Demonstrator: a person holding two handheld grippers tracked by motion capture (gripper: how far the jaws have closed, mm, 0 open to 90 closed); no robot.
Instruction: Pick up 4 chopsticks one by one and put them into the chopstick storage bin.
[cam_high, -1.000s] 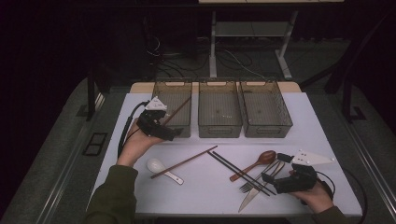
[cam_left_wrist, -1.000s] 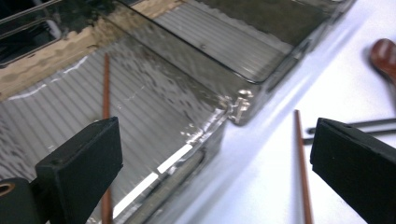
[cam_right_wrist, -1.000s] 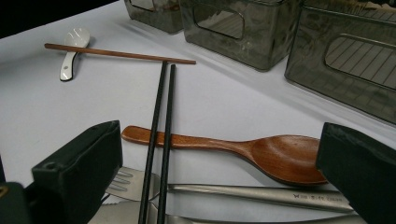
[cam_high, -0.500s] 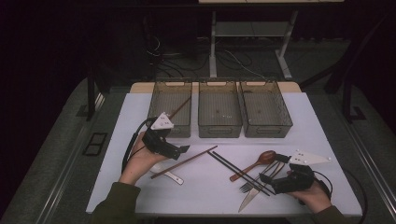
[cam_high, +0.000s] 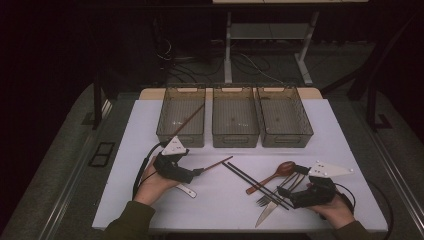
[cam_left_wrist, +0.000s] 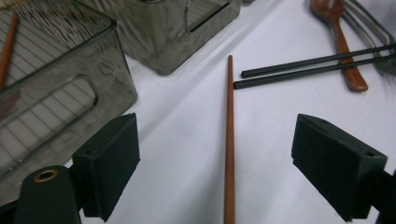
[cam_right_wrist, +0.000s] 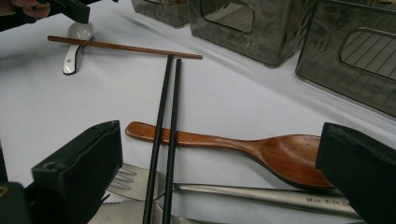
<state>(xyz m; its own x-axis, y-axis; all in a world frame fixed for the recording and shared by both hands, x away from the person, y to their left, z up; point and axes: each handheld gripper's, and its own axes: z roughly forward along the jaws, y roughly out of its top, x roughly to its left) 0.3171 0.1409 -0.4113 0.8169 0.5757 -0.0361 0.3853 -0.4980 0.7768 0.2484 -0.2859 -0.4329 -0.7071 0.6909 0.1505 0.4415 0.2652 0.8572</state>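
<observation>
The step in hand looks like the pickup of the second brown chopstick (cam_left_wrist: 229, 149): the left gripper (cam_high: 199, 171) has its jaws spread wide to either side of the stick, which lies flat on the bench (cam_high: 220, 200) between the two pads, running straight ahead of the gripper and touching neither. The jaws have just been closing a little, with the stick between them but not yet pinched. Beyond the stick's far tip, ahead and to the right of the gripper, lie the two black chopsticks (cam_left_wrist: 317, 65) and the wooden spoon (cam_left_wrist: 343, 42); ahead and to the left stand the mesh baskets (cam_left_wrist: 60, 88), the nearest holding a matching brown chopstick (cam_high: 189, 119).

The next move, I judge, calls for closing squarely on the thin stick so it does not roll or skate off the pads, then lifting it clear and carrying it forward into that left basket.

The right gripper (cam_high: 284, 190) rests with its jaws spread over the black chopsticks, wooden spoon, fork (cam_right_wrist: 140, 179) and knife (cam_high: 267, 214), pinching nothing.

Compared with the earlier frames, the left gripper has come back from the left basket and down toward the near side of the bench, now covering part of the white spoon (cam_high: 187, 190); the right gripper has kept its place
</observation>
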